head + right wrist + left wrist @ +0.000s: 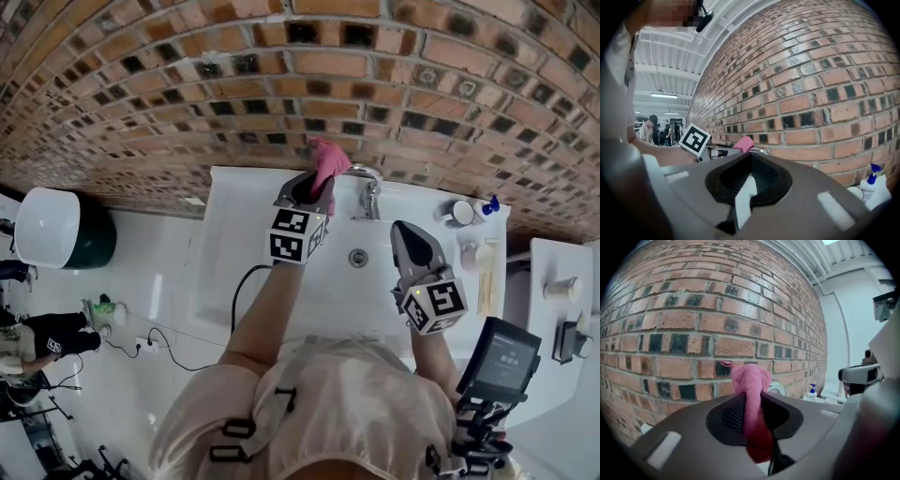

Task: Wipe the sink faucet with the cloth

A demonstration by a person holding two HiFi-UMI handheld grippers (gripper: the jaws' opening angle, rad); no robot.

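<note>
Now my left gripper (pixel 317 186) is clamped on the pink cloth (pixel 329 159), held at the far edge of the white sink (pixel 234 239) just left of the faucet (pixel 369 193) by the brick wall (pixel 281 75), while my right gripper (pixel 406 232) hovers nearer on the right, jaws together and empty

A red-and-dark brick wall (pixel 187 84) fills most of my feed. At right I make out a blue-capped bottle (pixel 489 206) just beside a white cup (pixel 459 214), near a white side table (pixel 548 323). At far left sits a round white tub (pixel 47 225). Bystanders (pixel 651 129) stand well behind.
</note>
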